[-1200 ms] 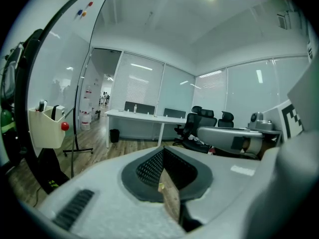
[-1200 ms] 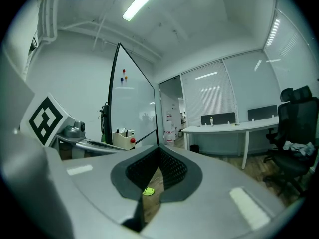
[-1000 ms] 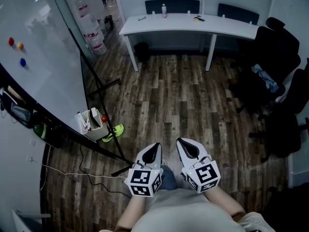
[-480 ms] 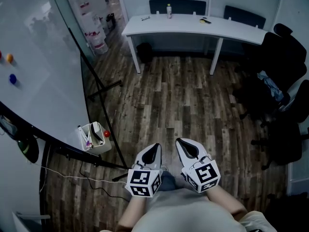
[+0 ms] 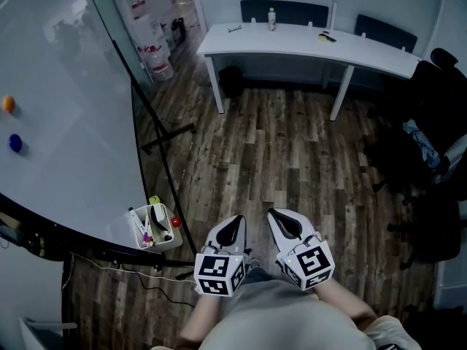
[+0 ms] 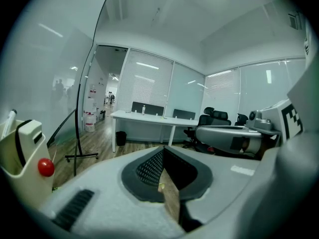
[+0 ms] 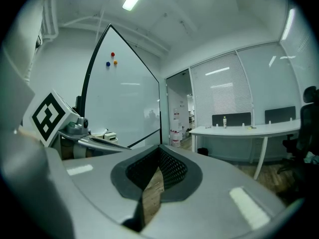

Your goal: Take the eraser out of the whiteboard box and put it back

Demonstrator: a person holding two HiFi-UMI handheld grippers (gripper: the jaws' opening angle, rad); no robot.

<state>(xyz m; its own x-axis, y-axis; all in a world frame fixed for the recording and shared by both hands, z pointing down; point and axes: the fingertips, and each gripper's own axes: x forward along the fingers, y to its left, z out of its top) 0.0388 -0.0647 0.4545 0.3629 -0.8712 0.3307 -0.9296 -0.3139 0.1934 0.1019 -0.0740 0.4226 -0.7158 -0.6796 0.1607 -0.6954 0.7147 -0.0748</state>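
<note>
A small white box (image 5: pixel 155 229) hangs at the lower edge of the whiteboard (image 5: pixel 66 108), left of my hands. It holds the white eraser with a dark band (image 5: pixel 160 216), some markers (image 5: pixel 143 229) and a red ball (image 5: pixel 176 222). In the left gripper view the box (image 6: pixel 19 156) sits at the far left with the eraser (image 6: pixel 27 135) upright in it. My left gripper (image 5: pixel 233 226) and right gripper (image 5: pixel 282 220) are side by side in front of my body, both shut and empty, well to the right of the box.
The whiteboard's black stand legs (image 5: pixel 166 133) reach across the wood floor. A long white desk (image 5: pixel 314 44) runs along the far wall. Black office chairs (image 5: pixel 430 144) stand at the right. A thin cable (image 5: pixel 124 267) lies on the floor below the box.
The whole scene has slid rightward in the head view, so the box now lies closer to my left gripper. Both grippers keep the same shut pose in front of me.
</note>
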